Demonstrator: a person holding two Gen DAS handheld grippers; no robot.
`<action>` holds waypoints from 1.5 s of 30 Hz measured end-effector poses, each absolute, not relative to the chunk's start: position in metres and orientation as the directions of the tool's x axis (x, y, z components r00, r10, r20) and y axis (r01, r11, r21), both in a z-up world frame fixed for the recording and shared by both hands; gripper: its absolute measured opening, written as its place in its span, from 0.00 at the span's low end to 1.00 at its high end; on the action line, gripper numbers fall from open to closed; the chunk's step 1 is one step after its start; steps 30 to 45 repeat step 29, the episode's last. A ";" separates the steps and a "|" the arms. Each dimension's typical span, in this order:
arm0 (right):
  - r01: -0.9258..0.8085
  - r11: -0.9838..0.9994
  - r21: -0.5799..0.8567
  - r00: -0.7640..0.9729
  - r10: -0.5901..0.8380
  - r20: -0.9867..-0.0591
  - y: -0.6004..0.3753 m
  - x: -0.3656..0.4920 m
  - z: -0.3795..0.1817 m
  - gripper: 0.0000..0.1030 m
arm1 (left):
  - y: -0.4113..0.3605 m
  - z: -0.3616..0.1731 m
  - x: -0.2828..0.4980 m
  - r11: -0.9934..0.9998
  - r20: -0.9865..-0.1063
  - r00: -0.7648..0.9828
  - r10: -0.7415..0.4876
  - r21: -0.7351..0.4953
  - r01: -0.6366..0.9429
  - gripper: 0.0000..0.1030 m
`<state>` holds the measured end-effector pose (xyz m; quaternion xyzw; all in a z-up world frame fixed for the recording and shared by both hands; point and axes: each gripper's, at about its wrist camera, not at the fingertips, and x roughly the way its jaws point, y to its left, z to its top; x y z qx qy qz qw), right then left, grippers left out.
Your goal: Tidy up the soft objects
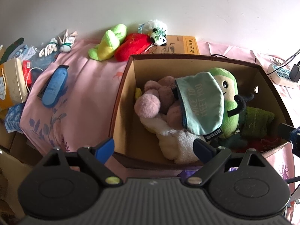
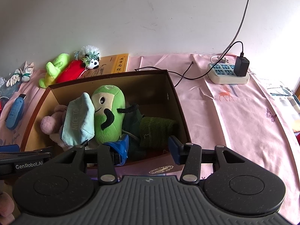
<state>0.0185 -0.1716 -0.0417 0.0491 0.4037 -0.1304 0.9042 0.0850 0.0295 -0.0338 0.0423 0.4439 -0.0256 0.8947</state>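
A brown cardboard box (image 1: 123,86) (image 2: 176,95) stands on the pink cloth. Inside lie a pink-and-white plush (image 1: 151,105), a teal pouch (image 1: 202,101) (image 2: 78,118), a green avocado plush (image 1: 228,97) (image 2: 109,112) and a dark green cloth (image 1: 256,121) (image 2: 155,131). Behind the box lie a lime-yellow plush (image 1: 108,43) (image 2: 54,69), a red plush (image 1: 133,46) (image 2: 70,72) and a small panda plush (image 1: 159,35) (image 2: 91,60). My left gripper (image 1: 154,148) is open and empty over the box's near edge. My right gripper (image 2: 149,147) is open and empty, also over the near edge.
A blue case (image 1: 54,86) (image 2: 15,112) lies left of the box. White gloves (image 1: 56,45) (image 2: 19,75) lie far left. A yellow book (image 1: 191,45) (image 2: 121,63) lies behind the box. A power strip (image 2: 228,73) (image 1: 281,75) with a charger and cables lies to the right.
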 end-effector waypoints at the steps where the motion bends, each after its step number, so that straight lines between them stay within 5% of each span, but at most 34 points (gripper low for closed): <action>1: 0.273 0.962 -0.017 0.638 -0.195 -0.745 -0.172 0.019 -0.042 0.30 | 0.030 -0.034 0.085 0.995 -0.798 0.603 -0.008 0.051 0.082 0.90; 45: 0.274 0.962 -0.017 0.623 -0.191 -0.759 -0.169 0.025 -0.049 0.31 | 0.025 -0.031 0.082 0.991 -0.764 0.644 -0.044 0.048 0.125 0.90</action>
